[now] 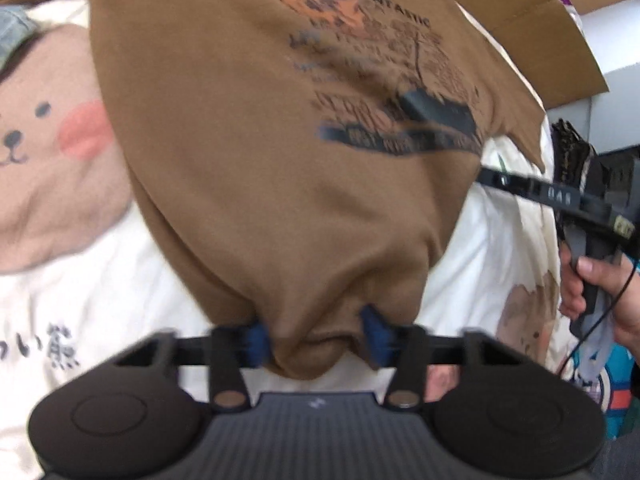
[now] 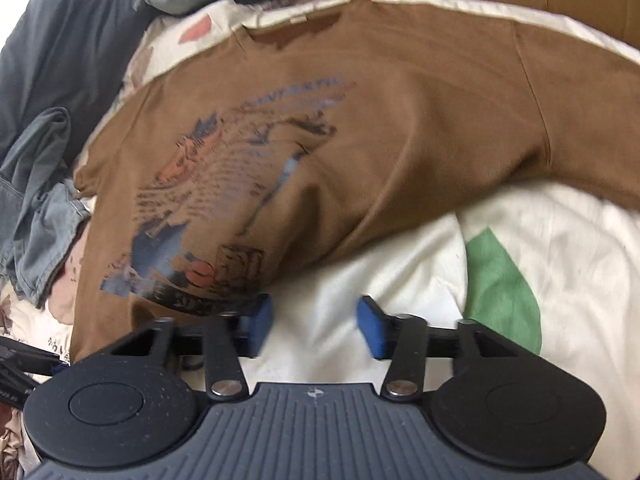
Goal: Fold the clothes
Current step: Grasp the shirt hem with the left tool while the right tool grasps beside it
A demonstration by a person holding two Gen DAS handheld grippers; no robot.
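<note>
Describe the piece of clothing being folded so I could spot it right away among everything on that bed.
Start with the cream bedspread printed with bears and a green leaf. Spread across it lies the brown T-shirt, the only brown garment there. A dark blue and orange graphic with lettering covers its front, unlike the plain grey-blue clothes heaped beside it.

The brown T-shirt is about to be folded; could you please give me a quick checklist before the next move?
1. Left gripper has the brown T-shirt bunched between its pads: ok.
2. Right gripper has cloth between its pads: not ok, only the white bedcover shows there.
3. Shirt's print faces up: ok.
4. Sleeve lies flat: ok.
5. Grey clothes are clear of the shirt: cannot tell.
</note>
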